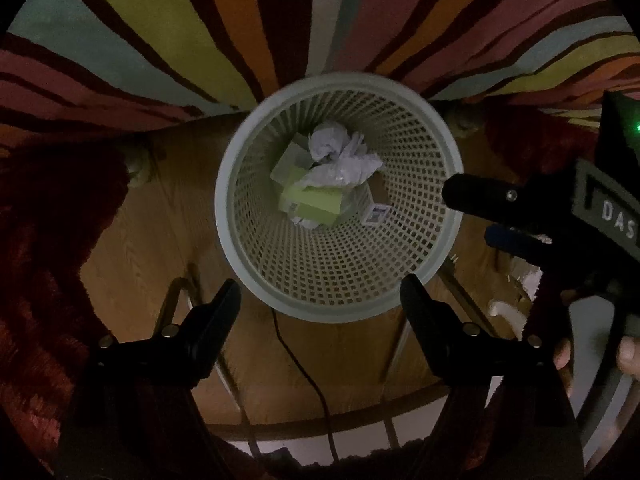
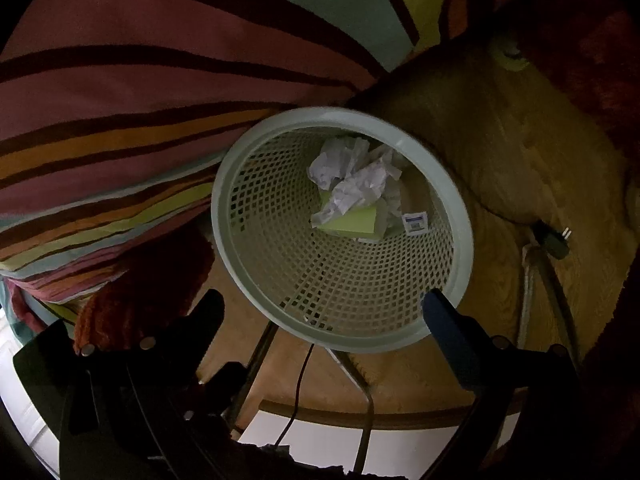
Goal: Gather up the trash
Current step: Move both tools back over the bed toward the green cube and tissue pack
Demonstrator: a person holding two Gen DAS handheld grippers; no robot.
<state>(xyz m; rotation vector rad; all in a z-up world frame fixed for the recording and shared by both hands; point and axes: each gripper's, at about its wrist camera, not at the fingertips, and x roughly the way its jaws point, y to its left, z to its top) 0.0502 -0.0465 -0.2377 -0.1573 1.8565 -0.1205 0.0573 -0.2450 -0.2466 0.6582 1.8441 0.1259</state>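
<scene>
A pale green mesh waste basket (image 1: pixel 240 152) stands on a wooden floor, seen from above in both views (image 2: pixel 224 216). Inside lie crumpled white paper (image 1: pixel 340 152) (image 2: pixel 352 172), a light green box (image 1: pixel 316 202) (image 2: pixel 352 224) and a small white labelled packet (image 1: pixel 376 214) (image 2: pixel 416 222). My left gripper (image 1: pixel 320 292) is open and empty, just above the basket's near rim. My right gripper (image 2: pixel 320 308) is open and empty over the near rim; it also shows in the left wrist view (image 1: pixel 472 216) at the basket's right side.
A striped multicoloured rug (image 1: pixel 160 40) (image 2: pixel 120 120) lies beyond the basket. Dark red shaggy fabric (image 1: pixel 48 240) flanks the floor. A black cable (image 1: pixel 304 372) and metal chair legs (image 2: pixel 360 380) run below the basket. A plug (image 2: pixel 556 240) lies on the floor at right.
</scene>
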